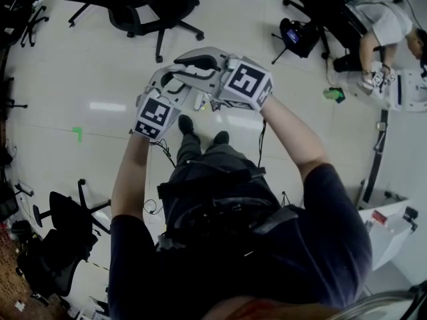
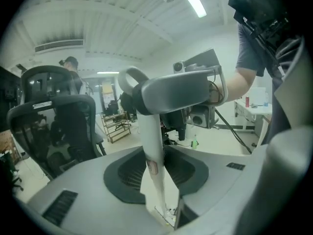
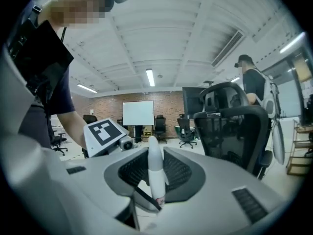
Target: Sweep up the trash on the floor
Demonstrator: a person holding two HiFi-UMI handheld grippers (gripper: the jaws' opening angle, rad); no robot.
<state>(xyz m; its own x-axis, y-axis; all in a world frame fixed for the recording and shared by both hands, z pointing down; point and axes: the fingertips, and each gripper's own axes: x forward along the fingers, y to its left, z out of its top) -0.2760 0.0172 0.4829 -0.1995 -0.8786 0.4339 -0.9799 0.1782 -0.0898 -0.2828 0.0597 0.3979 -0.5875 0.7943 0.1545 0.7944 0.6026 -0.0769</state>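
Person's torso [image 1: 227,245], in a dark shirt, fills the lower head view, with both forearms raised ahead of it. Pale glossy floor [image 1: 93,65] takes up the rest of that view. One black office chair [image 1: 143,9] stands at the top and another [image 1: 60,239] at lower left. A second person [image 1: 380,19] bends over at upper right.

Left gripper [image 2: 155,148] and right gripper [image 3: 155,151] are held close together in front of the chest, above the shoes [image 1: 187,124]. Both are clamped on one white handle [image 2: 152,131].
- **Left gripper view:** the handle runs tilted between the pads, with a sliver of floor showing beside it lower down. Its upper part passes behind the grey body of the right gripper.
- **Right gripper view:** the rounded top end of the handle stands between the pads, and the left gripper's marker cube [image 3: 104,131] sits just beside it.

Small pale patch [image 1: 200,102] shows on the floor between the grippers. Whether it is trash or the tool's lower end cannot be told. Green mark [image 1: 78,134] lies well apart, at left.
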